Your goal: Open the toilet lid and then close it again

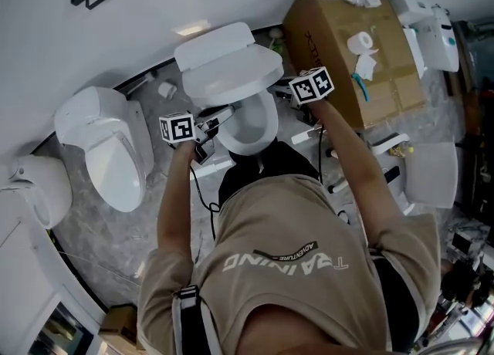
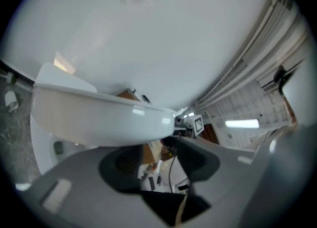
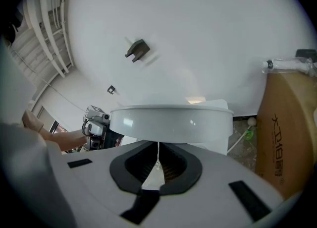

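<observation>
Beneath the half-raised toilet lid [image 3: 171,120], the right gripper [image 3: 157,170] is pressing its jaws together, likely as a blunt pusher; the left gripper [image 2: 157,165] is hovering alongside, spread, empty.

The toilet lid [image 1: 228,64] looks like smooth, glossy white plastic; the bowl [image 1: 248,133] beneath looks like glazed ceramic. The box [image 1: 332,37] is matt brown cardboard, the floor [image 1: 100,230] mottled grey stone, the person's shirt [image 1: 293,268] soft beige cloth.
</observation>
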Available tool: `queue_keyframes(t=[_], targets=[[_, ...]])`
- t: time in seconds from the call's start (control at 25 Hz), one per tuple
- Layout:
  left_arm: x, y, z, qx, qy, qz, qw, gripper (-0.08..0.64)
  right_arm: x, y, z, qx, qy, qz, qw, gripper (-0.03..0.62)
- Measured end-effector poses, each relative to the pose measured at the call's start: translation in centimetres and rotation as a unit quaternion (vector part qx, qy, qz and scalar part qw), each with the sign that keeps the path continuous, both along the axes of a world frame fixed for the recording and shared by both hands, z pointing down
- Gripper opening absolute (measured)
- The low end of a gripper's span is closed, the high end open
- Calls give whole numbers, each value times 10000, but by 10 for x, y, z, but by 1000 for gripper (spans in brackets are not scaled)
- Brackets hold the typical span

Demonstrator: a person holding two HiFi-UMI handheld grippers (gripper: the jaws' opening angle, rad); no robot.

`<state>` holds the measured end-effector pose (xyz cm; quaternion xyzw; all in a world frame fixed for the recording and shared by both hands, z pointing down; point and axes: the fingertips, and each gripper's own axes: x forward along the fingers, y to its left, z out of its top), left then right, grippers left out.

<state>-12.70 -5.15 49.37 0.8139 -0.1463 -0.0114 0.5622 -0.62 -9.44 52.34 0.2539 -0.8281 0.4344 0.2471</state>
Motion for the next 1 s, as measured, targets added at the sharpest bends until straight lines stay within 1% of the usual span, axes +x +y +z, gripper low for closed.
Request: queue_keyframes(t=[0.08,0.16,0.24,0.32,0.48,0.64,0.76,0.84,0.92,1.0], targets=[[-4,-8,2,229,-266,-175,9992,188,-2,-7,-6,-13,25,-2,10000,21],[-13,-19,8,334,-575,-489,9966,139,-3,-16,-13,-23,-4,0,10000,20],[-25,-32,15,321,-809,-838,9927,75,-3,-24,-18,44,-12,-94,9999,20],[-32,-46,16,251,-935,-1075,9895,33,-4,-32,-24,124,-83,-198,9997,18],[-37,-68,14,269,-1289,-1309,9826,13,-11,-50,-37,272,-397,-401,9980,18],[-38,-92,6,361,-1563,-1584,9743,5,-14,-70,-43,446,-522,-646,9955,15],[-37,-112,2,320,-1859,-1786,9657,5,-13,-85,-46,547,-589,-857,9931,15],[-39,-125,0,260,-2058,-1938,9589,5,-13,-96,-50,583,-748,-945,9910,15],[-43,-139,-4,193,-2113,-2138,9536,5,-15,-109,-56,602,-934,-977,9890,15],[-48,-154,-11,175,-2056,-2336,9502,5,-16,-124,-61,677,-1028,-1004,9873,15]])
